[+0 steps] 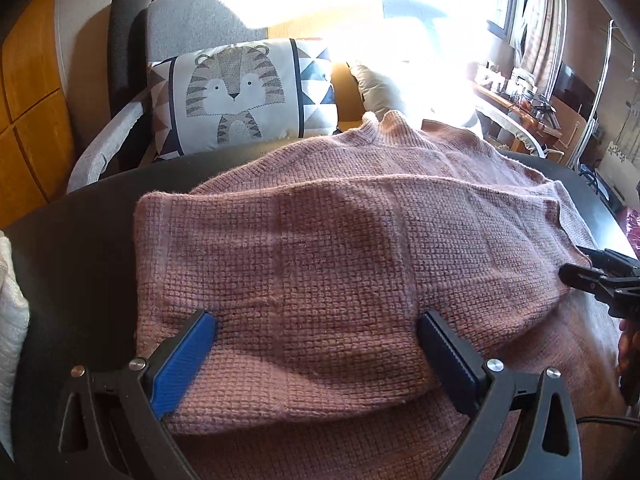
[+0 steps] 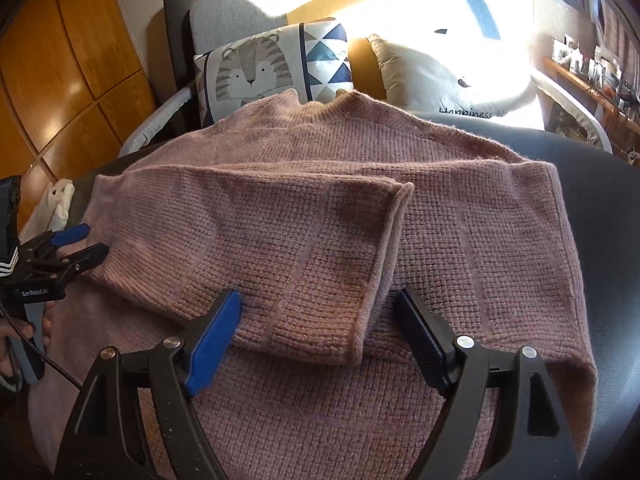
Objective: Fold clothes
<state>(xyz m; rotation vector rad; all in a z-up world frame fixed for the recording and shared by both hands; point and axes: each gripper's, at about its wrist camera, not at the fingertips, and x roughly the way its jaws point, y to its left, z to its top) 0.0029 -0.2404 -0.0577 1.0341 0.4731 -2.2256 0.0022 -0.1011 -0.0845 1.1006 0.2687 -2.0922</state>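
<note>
Pink knit sweater (image 2: pixel 304 216) lies flat on a dark round table (image 2: pixel 608 208), collar at the far edge toward the cushions. Both sleeves are folded across the body; the upper sleeve's cuff (image 2: pixel 384 264) ends near the sweater's middle.

Right gripper (image 2: pixel 316 320): fingers spread wide, blue pads either side of that cuff end, not pressing on it. Released, nothing grasped.

Left gripper (image 1: pixel 316 332): fingers also spread wide over the folded sleeve near the sweater's left side, pads apart from each other with knit between them but no pinch visible. Released.

Readable text: "GenRobot.AI" on the left gripper's body (image 2: pixel 36 292) in the right wrist view. White cushion (image 2: pixel 460 80) behind the table reads "Happiness", the rest washed out by sunlight. Tiger-print cushion (image 1: pixel 240 92) beside it has no text.

A hand (image 2: pixel 24 332) grips the left gripper's handle. White cloth (image 2: pixel 60 204) lies at the table's left edge. Wooden cabinet panels (image 2: pixel 72 64) on the left.
</note>
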